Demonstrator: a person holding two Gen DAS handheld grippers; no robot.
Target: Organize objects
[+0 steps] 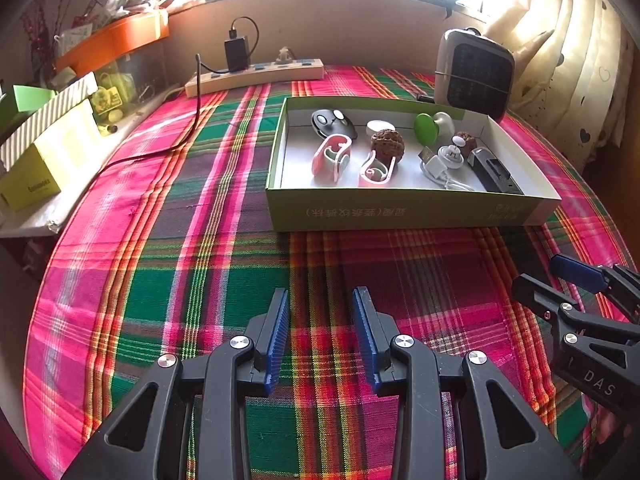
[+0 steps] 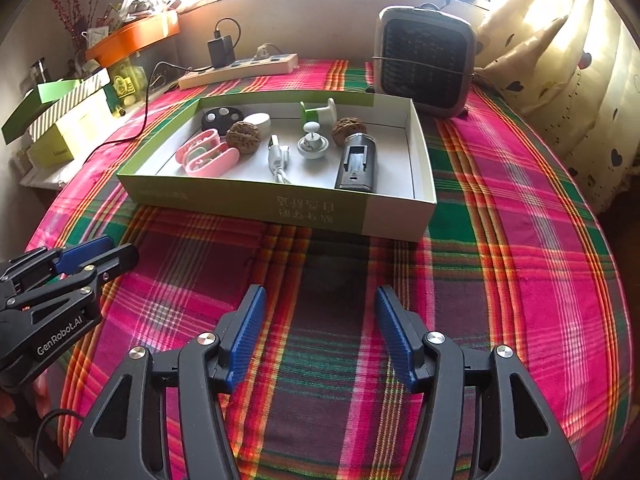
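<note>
Left gripper [image 1: 322,334]: jaws narrowly apart, nothing between them, over the plaid tablecloth [image 1: 168,280] at the tabletop's near edge. Right gripper [image 2: 320,332]: jaws wide, empty, just beside the left one.

Past both, mid-tabletop: shallow green-and-white cardboard box [image 2: 280,204] holding the objects. Inside: 2 pink clips [image 2: 206,156] touching each other at its left end, 2 walnuts [image 2: 243,136], white USB cable [image 2: 279,160], small white knobbed dish [image 2: 313,146], dark grey rectangular device [image 2: 355,164] at the right end, black disc [image 2: 222,117] in its far-left corner.

Far edge: power strip [image 2: 240,68] with black charger [image 2: 221,50]; small heater [image 2: 426,60] toward the far-right corner.
</note>
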